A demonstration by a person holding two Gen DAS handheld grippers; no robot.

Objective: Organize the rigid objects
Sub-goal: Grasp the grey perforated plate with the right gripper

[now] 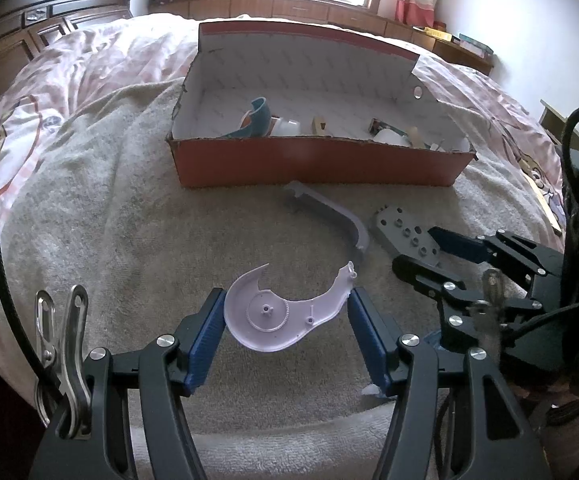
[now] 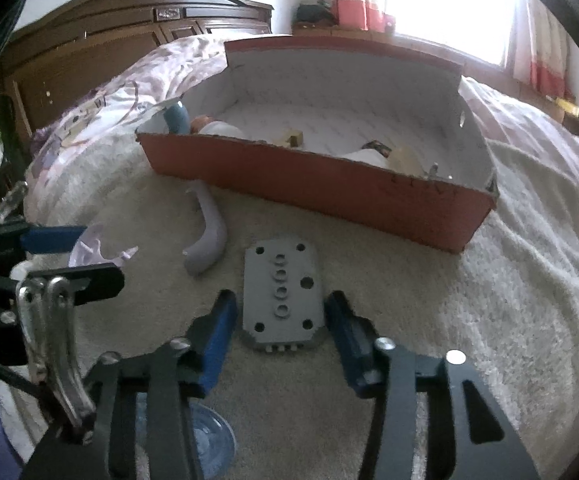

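A thin, lilac, crescent-shaped plastic shell (image 1: 285, 316) is clamped between the ribbed blue pads of the left gripper (image 1: 285, 332). A flat grey plate (image 2: 280, 294) with round holes lies on the nubby beige towel (image 2: 369, 400), bracketed by the right gripper (image 2: 280, 334), whose pads stand just clear of its edges.

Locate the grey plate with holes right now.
In the right wrist view the grey plate lies on the towel between the right gripper fingers, before the red box.

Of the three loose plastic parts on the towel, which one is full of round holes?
The flat grey plate, lying between the right gripper's jaws; the other two are curved pale lilac pieces.
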